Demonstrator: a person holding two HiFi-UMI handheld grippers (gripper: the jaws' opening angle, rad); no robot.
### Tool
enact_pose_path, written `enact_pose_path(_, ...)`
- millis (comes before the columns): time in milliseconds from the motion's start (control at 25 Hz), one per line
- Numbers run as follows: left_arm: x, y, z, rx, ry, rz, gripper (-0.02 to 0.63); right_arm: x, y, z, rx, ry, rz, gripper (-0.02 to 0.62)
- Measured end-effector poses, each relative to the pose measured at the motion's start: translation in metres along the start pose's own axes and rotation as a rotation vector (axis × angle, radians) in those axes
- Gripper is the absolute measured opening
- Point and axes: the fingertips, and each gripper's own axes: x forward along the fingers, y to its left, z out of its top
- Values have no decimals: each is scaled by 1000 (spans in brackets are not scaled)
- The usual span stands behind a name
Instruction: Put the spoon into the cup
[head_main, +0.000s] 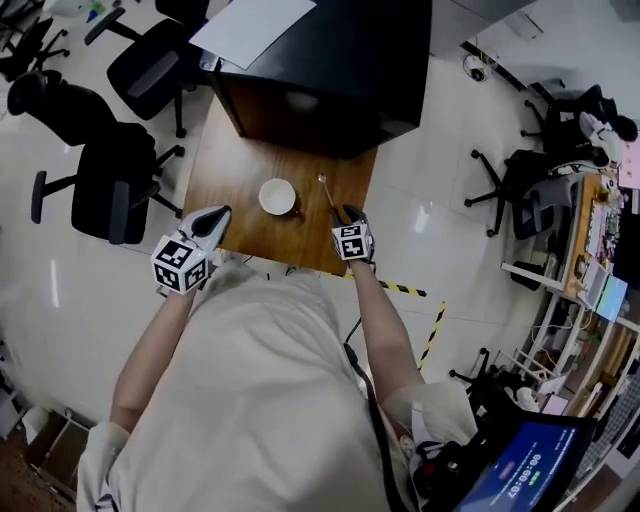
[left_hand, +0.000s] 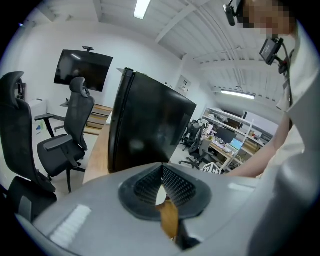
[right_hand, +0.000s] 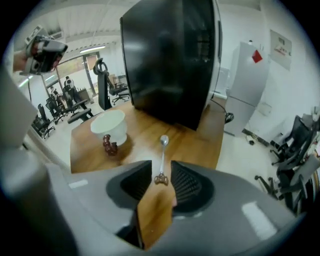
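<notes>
Found the right claw (head_main: 350, 213) open at the near edge of the wooden desk (head_main: 240, 160), tilted down toward the desk top. Saw its jaws standing apart, with no sign of the pads pressing on anything. Saw the spoon (right_hand: 163, 150) lying flat on the desk straight ahead of that claw, brown ornamented handle end resting in the gap between the two jaw tips, silvery bowl pointing away from the claw. Could not tell whether either pad touched the handle.

Spotted the white cup (right_hand: 110, 125) ahead and to the left of the right claw, upright on the desk, clear of the spoon, with a brown beaded handle (right_hand: 109, 145) turned toward the near edge. Noted a large black box (right_hand: 170, 60) beyond both cup and spoon, filling the far half of the desk, and a white sheet (head_main: 250, 25) lying on top of it.

Found the left claw (head_main: 222, 212) closed and empty, jaw tips meeting with only a thin slit behind them, hanging at the desk's near left corner, short of the cup and to its left. Made out black office chairs (head_main: 120, 180) on the pale floor farther left of that claw, and yellow-black tape (head_main: 412, 291) on the floor to the right of the right claw.
</notes>
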Motion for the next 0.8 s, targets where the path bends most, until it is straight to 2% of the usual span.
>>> enact_pose_path(160, -9, -8, -3, -2, 4, 11, 0, 26, 10, -14, -48, 84, 60, 135)
enact_pose_path(400, -24, -11, -13, -19, 16, 72, 0, 44, 6, -22, -103, 145, 55, 152)
enact_pose_path(640, -33, -9, -18, -33, 13, 128, 0, 56, 7, -40, -79, 187, 53, 152)
enact_pose_path(800, -37, -10, -19, -30, 11, 154, 0, 60, 8, -43, -40, 181, 52, 150)
